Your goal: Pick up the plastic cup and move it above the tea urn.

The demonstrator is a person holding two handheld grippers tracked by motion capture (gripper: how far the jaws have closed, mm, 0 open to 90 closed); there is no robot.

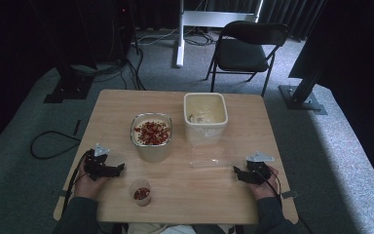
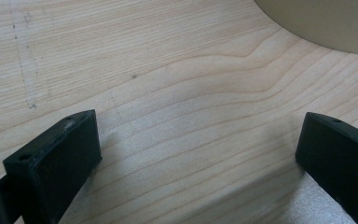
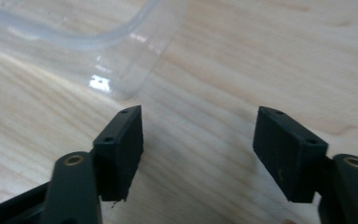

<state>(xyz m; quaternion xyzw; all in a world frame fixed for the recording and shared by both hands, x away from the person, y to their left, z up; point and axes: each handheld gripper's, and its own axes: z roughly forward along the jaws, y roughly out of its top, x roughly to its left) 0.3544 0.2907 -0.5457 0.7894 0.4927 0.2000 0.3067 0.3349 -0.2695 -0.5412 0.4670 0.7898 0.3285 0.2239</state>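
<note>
A wooden tabletop (image 1: pixel 214 190) seen from above, with a person's two hands entering from the bottom edge of the frame.

The left tool (image 1: pixel 118 169) rests at lower left, its jaws spread wide with nothing between them. In the left gripper view they frame bare wood, and the curved wall of a container (image 2: pixel 326 23) shows at upper right.

The right tool (image 1: pixel 235 170) rests at lower right, jaws also apart and empty. It points toward a clear plastic lid (image 1: pixel 209 157) lying flat just right of centre. In the right gripper view a rounded corner of that lid (image 3: pixel 121 51) sits at upper left, just beyond the left jaw, not touched.

In the middle of the high view stands a square container holding red pieces (image 1: pixel 151 134). A taller, nearly empty cream tub (image 1: pixel 205 116) stands to its right. A small clear cup with a few red pieces (image 1: pixel 140 191) sits near the bottom edge, close to the left tool.

The step in hand looks like picking up the lid. It is thin, flat and slippery, so the right tool would do best to slide low along the wood, take the near edge squarely between the jaws, and close firmly before lifting.
</note>
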